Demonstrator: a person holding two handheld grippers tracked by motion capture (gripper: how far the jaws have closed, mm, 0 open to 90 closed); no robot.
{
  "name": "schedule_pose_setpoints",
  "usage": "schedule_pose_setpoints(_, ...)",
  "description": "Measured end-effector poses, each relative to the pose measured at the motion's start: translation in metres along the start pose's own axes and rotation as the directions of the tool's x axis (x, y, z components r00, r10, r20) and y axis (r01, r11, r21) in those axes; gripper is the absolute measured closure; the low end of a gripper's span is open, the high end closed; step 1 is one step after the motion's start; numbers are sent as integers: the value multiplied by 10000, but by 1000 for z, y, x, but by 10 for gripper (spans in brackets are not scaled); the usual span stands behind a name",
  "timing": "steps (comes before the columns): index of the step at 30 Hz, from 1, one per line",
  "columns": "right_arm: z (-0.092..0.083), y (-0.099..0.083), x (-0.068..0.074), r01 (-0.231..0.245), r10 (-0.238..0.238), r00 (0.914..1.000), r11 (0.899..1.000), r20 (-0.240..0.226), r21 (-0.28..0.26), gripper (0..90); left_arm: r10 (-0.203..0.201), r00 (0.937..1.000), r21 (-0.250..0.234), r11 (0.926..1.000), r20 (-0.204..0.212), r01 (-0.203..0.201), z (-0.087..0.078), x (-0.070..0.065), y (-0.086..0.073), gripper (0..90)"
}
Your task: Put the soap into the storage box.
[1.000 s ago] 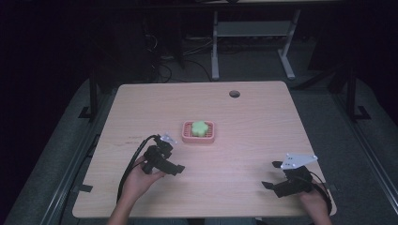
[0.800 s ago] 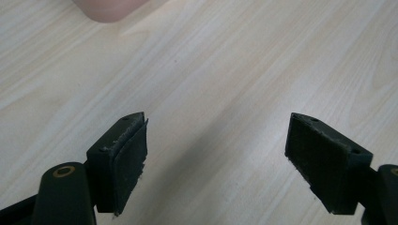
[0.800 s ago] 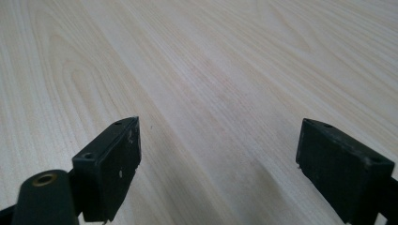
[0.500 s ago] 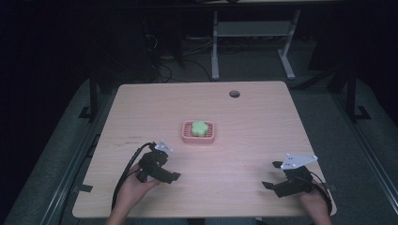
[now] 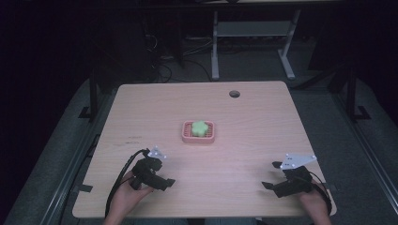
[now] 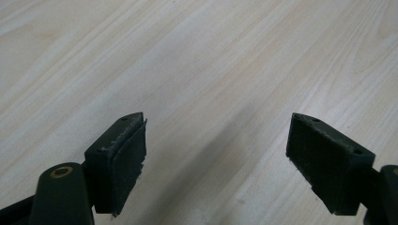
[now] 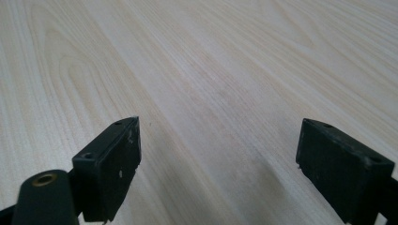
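A green flower-shaped piece [image 5: 200, 127] lies in a small pink tray [image 5: 199, 138] near the middle of the wooden table [image 5: 244, 117]. My left gripper [image 5: 162, 176] rests low at the front left of the table, well short of the tray. Its jaws stand wide apart with bare wood between them [image 6: 216, 154]. My right gripper [image 5: 270, 176] sits at the front right, near the table's corner, open too, with nothing between its pads [image 7: 218, 168].
A round cable hole [image 5: 234, 93] sits near the table's far edge. Behind the table stand a white desk frame [image 5: 253, 33] and loose cables on the dark floor. A cable loops from the left gripper toward the front edge.
My left gripper has drawn back toward the front edge and away from the pink tray. The right gripper has stayed in place.
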State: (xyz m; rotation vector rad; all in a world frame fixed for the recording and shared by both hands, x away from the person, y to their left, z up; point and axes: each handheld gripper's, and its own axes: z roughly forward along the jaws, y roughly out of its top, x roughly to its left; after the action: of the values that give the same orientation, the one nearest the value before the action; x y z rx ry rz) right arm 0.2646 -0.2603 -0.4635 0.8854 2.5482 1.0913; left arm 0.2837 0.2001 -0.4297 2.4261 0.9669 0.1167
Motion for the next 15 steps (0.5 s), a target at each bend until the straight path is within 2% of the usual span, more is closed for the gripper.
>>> schedule_pose_setpoints(9,2,-1,0,-55,55,10000,9999,17,120,138,-95,9999,-129,9999,-67,94,-5,0,-11,203)
schedule_pose_setpoints(15,4,0,1,-6,6,10000,9998,25,212,138,-129,9996,-382,9992,-247,120,-9,0,-25,204)
